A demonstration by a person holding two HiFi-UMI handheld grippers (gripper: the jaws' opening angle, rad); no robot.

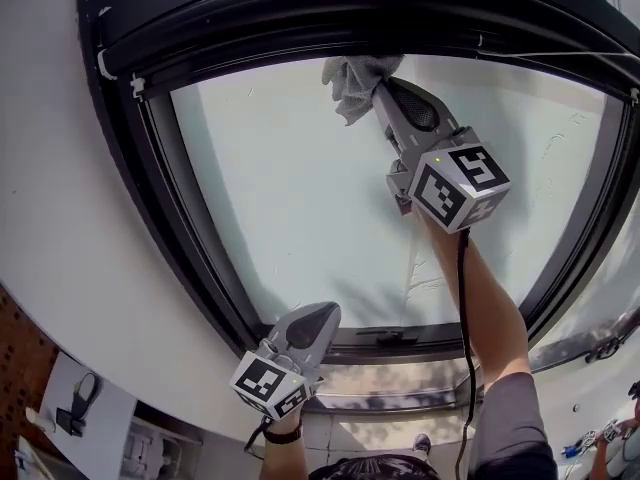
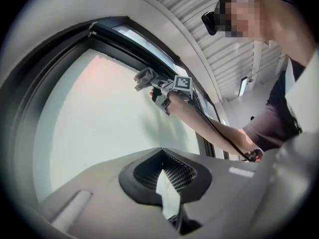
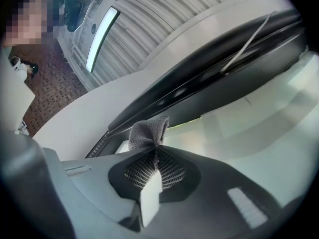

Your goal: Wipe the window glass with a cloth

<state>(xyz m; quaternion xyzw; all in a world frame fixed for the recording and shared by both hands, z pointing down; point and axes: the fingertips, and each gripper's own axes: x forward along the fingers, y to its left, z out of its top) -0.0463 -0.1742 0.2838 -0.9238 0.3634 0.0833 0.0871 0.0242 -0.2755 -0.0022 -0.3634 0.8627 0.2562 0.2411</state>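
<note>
Nearest, low by the near rail of the black frame (image 1: pixel 150 168): left hand-held gripper (image 1: pixel 318 318), jaws together on nothing, idle, apparently off the glass (image 1: pixel 300 188). Farther up, at the end of an outstretched arm (image 1: pixel 490 308): right hand-held gripper (image 1: pixel 378 80), clamped on a bunched grey cloth (image 1: pixel 352 80), set against the glass just below the far rail. Judged mid-wipe, perhaps early: cloth at the far edge, faint streaks (image 1: pixel 425 268) low on the right, no telling which parts are already clean, most of the glass probably left to do. Seen only in the right gripper view: cloth pinched right at the jaw tips, a tuft fanning out beyond them. Seen only in the left gripper view: those jaws meeting with no gap and nothing between, plus the other arm reaching across the glass. Seen only in the head view: the whole pane, the streaks, both grippers well apart.
</note>
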